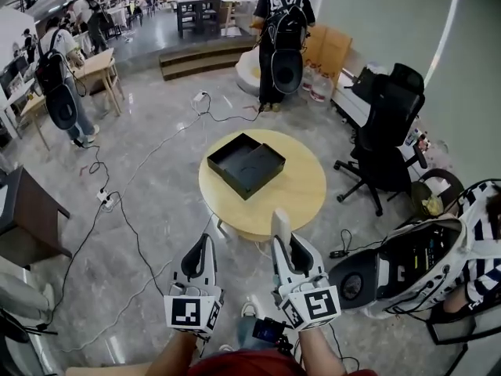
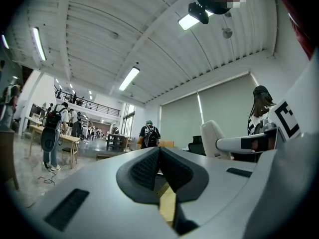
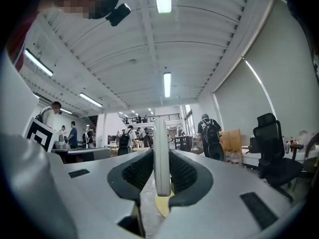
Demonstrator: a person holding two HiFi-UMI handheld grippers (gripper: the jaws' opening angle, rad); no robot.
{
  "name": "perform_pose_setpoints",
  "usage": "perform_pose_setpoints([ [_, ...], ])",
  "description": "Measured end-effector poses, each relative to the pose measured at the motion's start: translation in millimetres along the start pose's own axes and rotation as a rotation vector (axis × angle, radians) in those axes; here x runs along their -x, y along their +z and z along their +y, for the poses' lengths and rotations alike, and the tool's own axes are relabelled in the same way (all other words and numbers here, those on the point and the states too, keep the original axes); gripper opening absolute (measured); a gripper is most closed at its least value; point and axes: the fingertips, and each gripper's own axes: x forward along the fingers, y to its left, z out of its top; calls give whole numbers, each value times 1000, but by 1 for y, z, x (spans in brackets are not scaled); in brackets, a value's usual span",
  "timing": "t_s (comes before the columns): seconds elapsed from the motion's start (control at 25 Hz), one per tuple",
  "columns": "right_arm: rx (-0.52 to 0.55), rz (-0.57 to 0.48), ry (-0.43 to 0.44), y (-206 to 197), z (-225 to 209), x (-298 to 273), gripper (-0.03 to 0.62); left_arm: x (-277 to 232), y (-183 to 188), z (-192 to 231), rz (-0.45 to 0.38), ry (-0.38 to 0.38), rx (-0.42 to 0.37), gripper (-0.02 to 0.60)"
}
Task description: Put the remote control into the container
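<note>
Two hand-held tongs point level toward a round yellow bench. The right tongs clamp a slim white remote, which stands on edge between the pads and juts past the tips, by the bench's near edge. The left tongs, just beside them, are pressed together on nothing. An open black container sits on the bench, well apart from the remote.

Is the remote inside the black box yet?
Out, not in yet. The remote control is clamped between the right gripper's jaws, and the open black container on the round table looks empty.
</note>
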Motion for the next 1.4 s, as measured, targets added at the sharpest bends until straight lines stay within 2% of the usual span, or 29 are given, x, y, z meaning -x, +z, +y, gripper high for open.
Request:
perform_pose_setpoints([
  [0.2, -11, -2, 16, -4, -28, -38, 115, -45, -3, 7, -6, 12, -5, 15],
  [0.4, -21, -7, 39, 10, -67, -65, 115, -90, 8, -5, -6, 30, -18, 15],
  [0.8, -16, -6, 71, 9, -99, -111, 115, -141, 7, 8, -23, 62, -21, 15],
  [1.16, 4, 12, 53, -2, -105, -168, 115, -191, -5, 44, -25, 37, -5, 15],
  [1.4, 18, 20, 45, -3, -99, -227, 115, -229, -5, 90, -29, 30, 8, 15],
])
